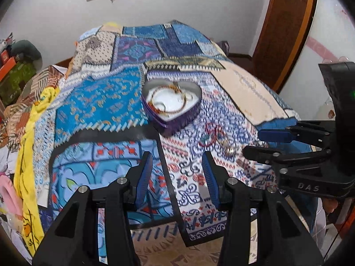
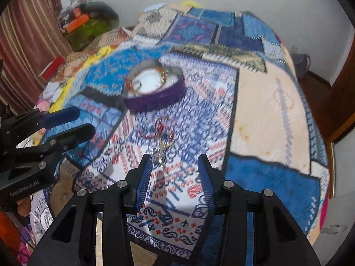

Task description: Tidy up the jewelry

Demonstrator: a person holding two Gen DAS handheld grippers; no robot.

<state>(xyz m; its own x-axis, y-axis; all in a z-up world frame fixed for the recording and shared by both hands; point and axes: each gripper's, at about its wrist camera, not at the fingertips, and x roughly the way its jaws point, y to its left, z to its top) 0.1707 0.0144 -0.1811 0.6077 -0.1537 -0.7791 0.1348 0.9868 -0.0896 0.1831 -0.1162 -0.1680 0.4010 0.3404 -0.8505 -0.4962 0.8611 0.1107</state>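
Jewelry (image 2: 163, 136) not yet sorted lies loose on the patchwork bedspread (image 2: 261, 102), just ahead of the right tongs (image 2: 175, 158), likely their next pick. Other pieces already sit in the purple heart-shaped box (image 1: 172, 102) farther back. Both the right and the left tongs (image 1: 177, 157) stand spread, pinching nothing. Bed fills the room; white walls, a wooden door (image 1: 286, 22), clutter alongside.

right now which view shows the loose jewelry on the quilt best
The right wrist view: the loose jewelry lies just ahead of the right hand-held gripper, near the frame's centre, though blurred. The left wrist view shows the same pile off to the right, smaller and equally blurred.
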